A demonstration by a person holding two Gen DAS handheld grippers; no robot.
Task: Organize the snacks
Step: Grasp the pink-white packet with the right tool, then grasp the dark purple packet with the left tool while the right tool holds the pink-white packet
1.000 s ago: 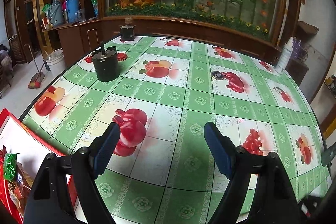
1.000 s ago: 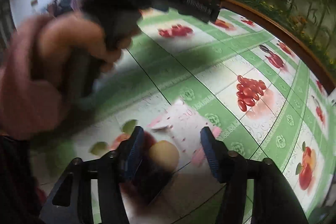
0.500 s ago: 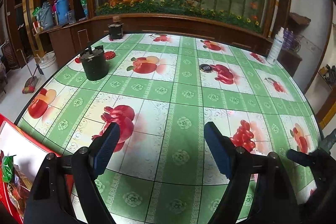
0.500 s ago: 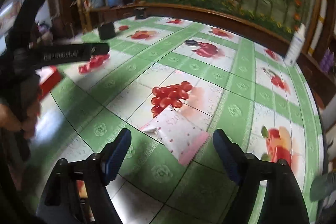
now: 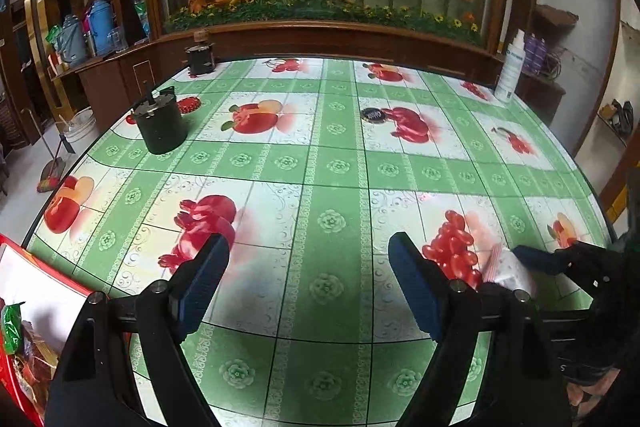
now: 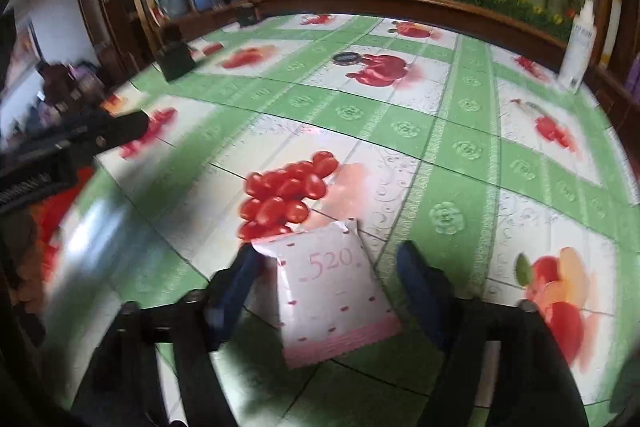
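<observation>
The pink-and-white snack packet (image 6: pixel 328 291) marked "520" lies flat on the tabletop (image 5: pixel 320 163), toward its near right edge, just below a printed cluster of red fruit. The right gripper (image 6: pixel 324 291) straddles it: the left jaw sits at the packet's left edge, while a sliver of cloth shows between the right jaw and the packet's other side. Those jaws have just been closing, with the packet between them, but they do not look to be pinching it yet.

The left gripper (image 5: pixel 308 283) hovers over bare cloth with its jaws wide and nothing in them. At the near left corner sits a red box (image 5: pixel 38 311) with wrappers already inside, which I take to be where the packet belongs.

To do this grab well, I would bring the jaws low enough to catch the packet's sides rather than skid over its slippery top, close evenly so it doesn't swivel away, and lift only once the film visibly buckles.
</observation>
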